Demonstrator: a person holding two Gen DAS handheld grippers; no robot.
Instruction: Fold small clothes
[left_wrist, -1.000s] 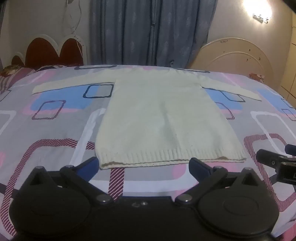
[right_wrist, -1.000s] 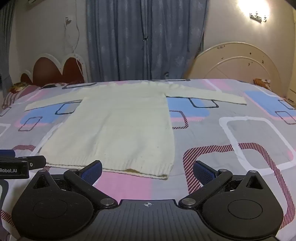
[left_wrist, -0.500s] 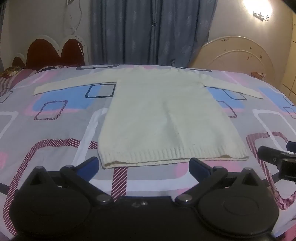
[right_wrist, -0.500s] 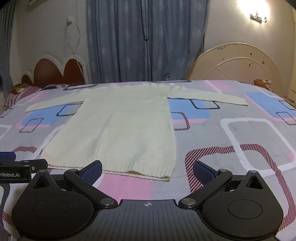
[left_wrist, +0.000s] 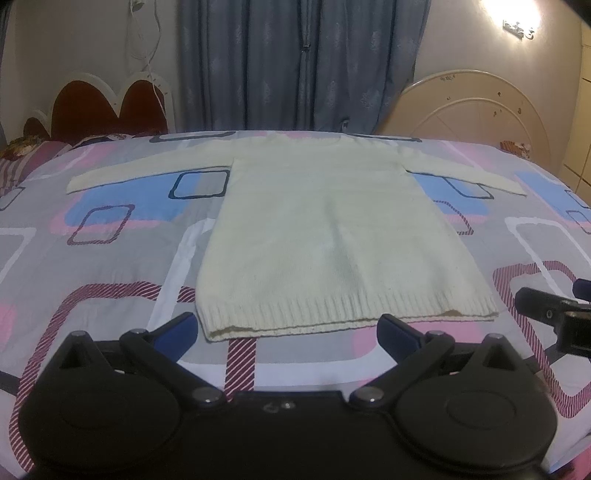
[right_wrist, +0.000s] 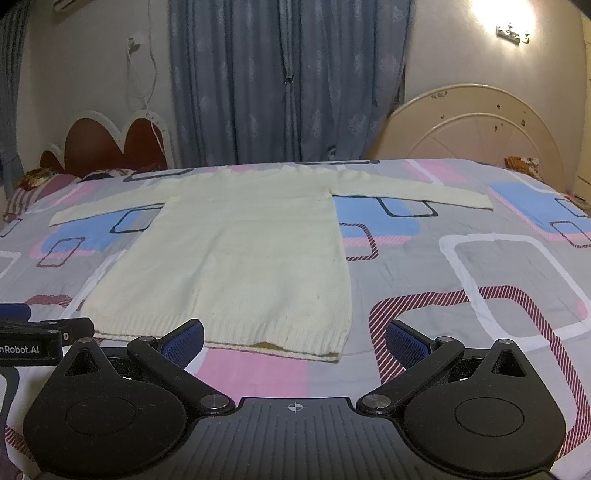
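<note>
A cream knitted sweater (left_wrist: 325, 229) lies flat on the patterned bedspread (left_wrist: 110, 266), sleeves spread out to both sides, ribbed hem nearest me. It also shows in the right wrist view (right_wrist: 240, 258). My left gripper (left_wrist: 288, 326) is open and empty, just in front of the hem's left half. My right gripper (right_wrist: 295, 334) is open and empty, in front of the hem's right corner. The right gripper also shows at the right edge of the left wrist view (left_wrist: 554, 314), and the left gripper shows at the left edge of the right wrist view (right_wrist: 37, 336).
The bed has a red and white headboard (right_wrist: 110, 144) at the back left and a cream one (right_wrist: 469, 129) at the back right. Blue curtains (right_wrist: 288, 81) hang behind. Pillows (right_wrist: 33, 184) lie at the far left.
Both grippers have moved slightly forward toward the sweater's hem. The sweater has not moved.
</note>
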